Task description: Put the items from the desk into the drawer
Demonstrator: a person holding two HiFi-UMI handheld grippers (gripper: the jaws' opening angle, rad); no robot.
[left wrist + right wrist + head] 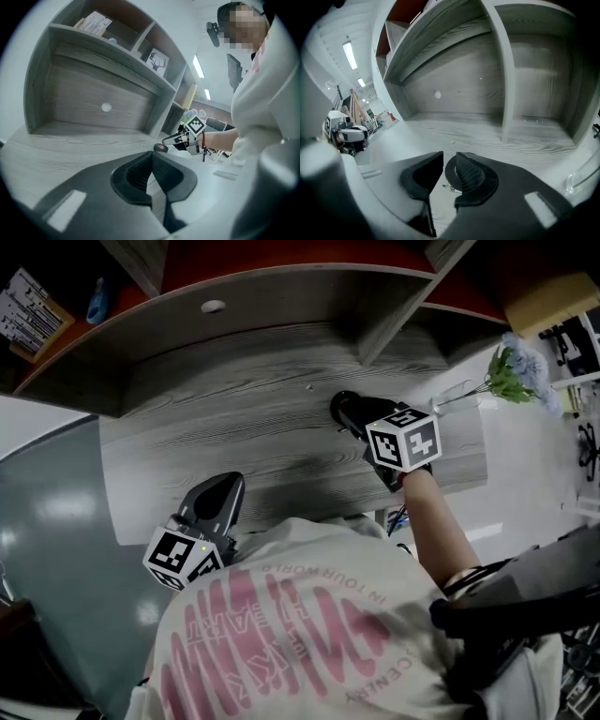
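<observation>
Seen from the head, the left claw (pixel 225 486) hangs at the near edge of the grey wood-grain worktop (pixel 234 418), and the right claw (pixel 345 409) is farther in. The left gripper view shows its own jaws together and empty, and a small dark object with a red patch (pixel 161 147) lying on the worktop just below the right claw's tips. In the right gripper view those jaws stand slightly apart, gripping nothing.

Right tongs (pixel 449 158) slightly apart, nothing gripped, over the wood-grain bench (pixel 497 136). Shelf unit (pixel 454 33) behind; upright divider (pixel 506 79) stands toward the bench's back edge.
</observation>
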